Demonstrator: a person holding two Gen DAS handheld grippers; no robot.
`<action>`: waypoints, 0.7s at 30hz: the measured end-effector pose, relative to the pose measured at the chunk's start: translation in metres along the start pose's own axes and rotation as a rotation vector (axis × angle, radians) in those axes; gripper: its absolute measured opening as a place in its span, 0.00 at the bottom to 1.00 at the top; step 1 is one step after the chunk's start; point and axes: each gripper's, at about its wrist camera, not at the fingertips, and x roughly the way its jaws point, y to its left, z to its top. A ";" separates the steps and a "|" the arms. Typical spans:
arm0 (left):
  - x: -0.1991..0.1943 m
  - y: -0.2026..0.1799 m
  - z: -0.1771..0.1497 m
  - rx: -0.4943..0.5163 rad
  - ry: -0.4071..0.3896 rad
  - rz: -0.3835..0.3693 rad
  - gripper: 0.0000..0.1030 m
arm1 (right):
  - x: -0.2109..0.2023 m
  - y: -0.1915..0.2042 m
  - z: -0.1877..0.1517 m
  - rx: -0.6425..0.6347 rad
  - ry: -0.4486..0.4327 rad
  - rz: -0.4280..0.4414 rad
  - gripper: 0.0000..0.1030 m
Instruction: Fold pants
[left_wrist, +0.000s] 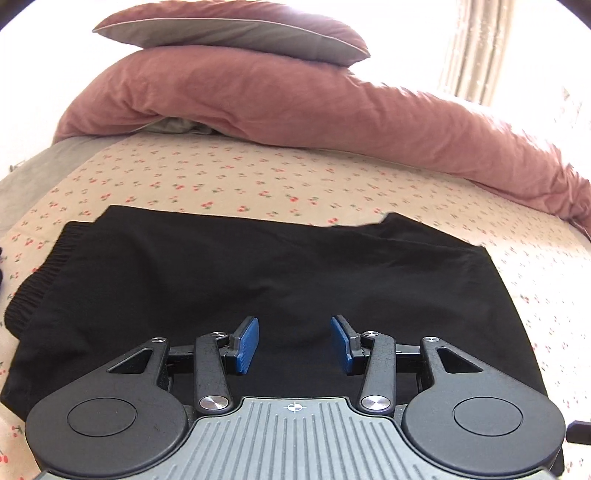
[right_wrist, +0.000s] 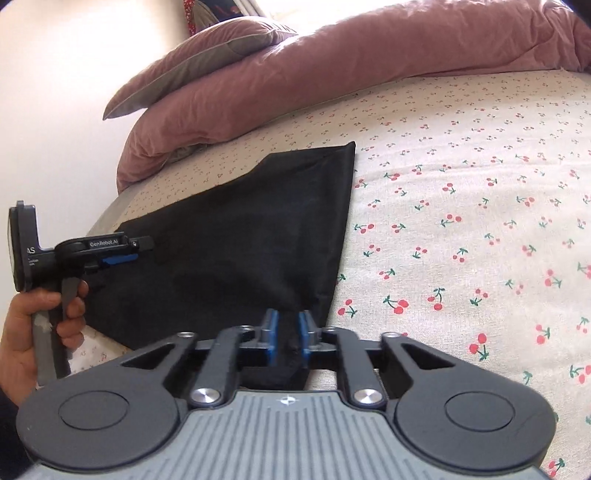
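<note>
A: Where are the black pants (left_wrist: 236, 280)?

B: Flat on the cherry-print bedsheet (right_wrist: 461, 206), elastic waistband (left_wrist: 40, 273) at the left in the left wrist view, pink duvet (left_wrist: 295, 107) bunched beyond them.

A: And the left gripper (left_wrist: 294, 345)?

B: Hovering over the near part of the pants, blue pads spread, nothing between them.

A: The right gripper (right_wrist: 287, 338)?

B: Pinching the pants' near right corner; black cloth sits between its narrowly set pads. A hand (right_wrist: 33, 328) holds the left gripper's handle.

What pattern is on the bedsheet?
Small red cherries on cream bedsheet, clearest in the right wrist view.
</note>
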 end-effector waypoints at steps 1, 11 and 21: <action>0.002 -0.009 -0.004 0.021 0.013 -0.003 0.41 | 0.001 0.002 0.000 -0.017 0.009 0.005 0.00; 0.010 -0.058 -0.033 0.214 0.061 0.001 0.45 | 0.008 0.016 -0.019 -0.171 0.145 -0.042 0.00; 0.006 -0.052 -0.029 0.154 0.053 -0.014 0.43 | -0.006 -0.028 -0.006 0.137 0.046 0.031 0.12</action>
